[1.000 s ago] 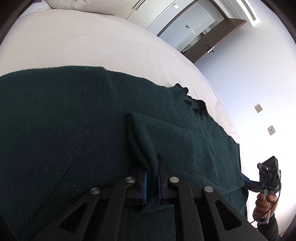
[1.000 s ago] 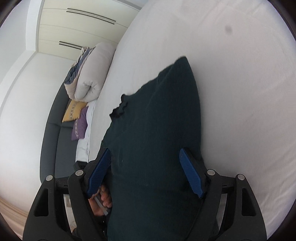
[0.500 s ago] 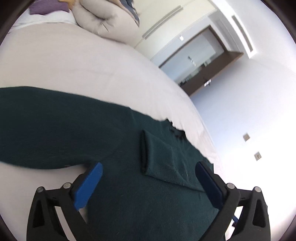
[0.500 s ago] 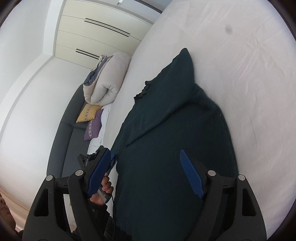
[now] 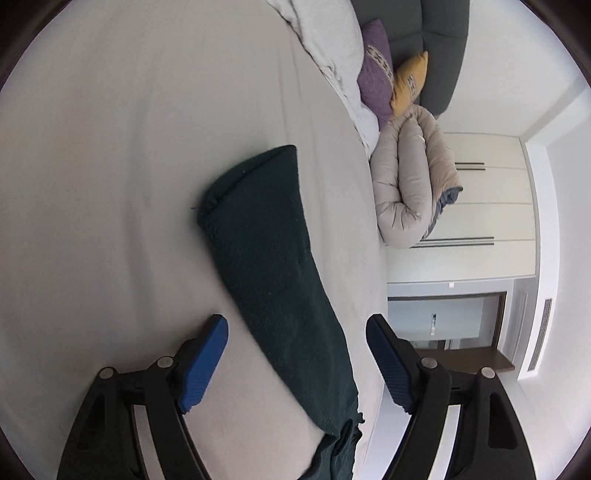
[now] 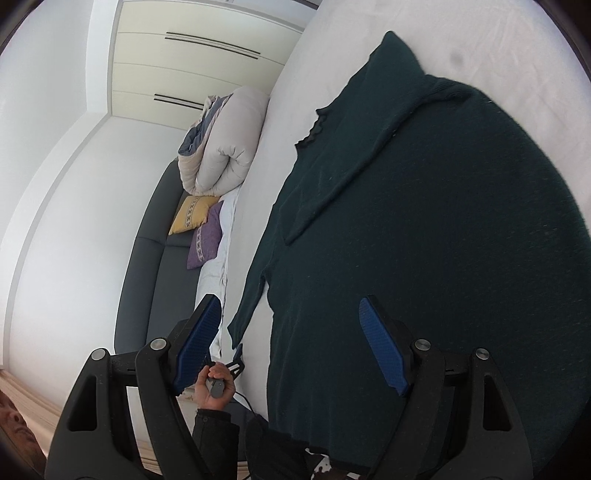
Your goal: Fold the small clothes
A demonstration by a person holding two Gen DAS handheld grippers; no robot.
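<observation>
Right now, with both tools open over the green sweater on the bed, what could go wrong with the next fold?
The unfolded sleeve lies near the bed edge and could slide off. The sleeve already folded lies loose on the sweater and could slip. The left tool straddles the sleeve, so closing may bunch it.

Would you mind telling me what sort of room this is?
Most likely a bedroom: a white-sheeted bed, a rolled duvet with cushions beside it, and built-in wardrobe doors.
</observation>
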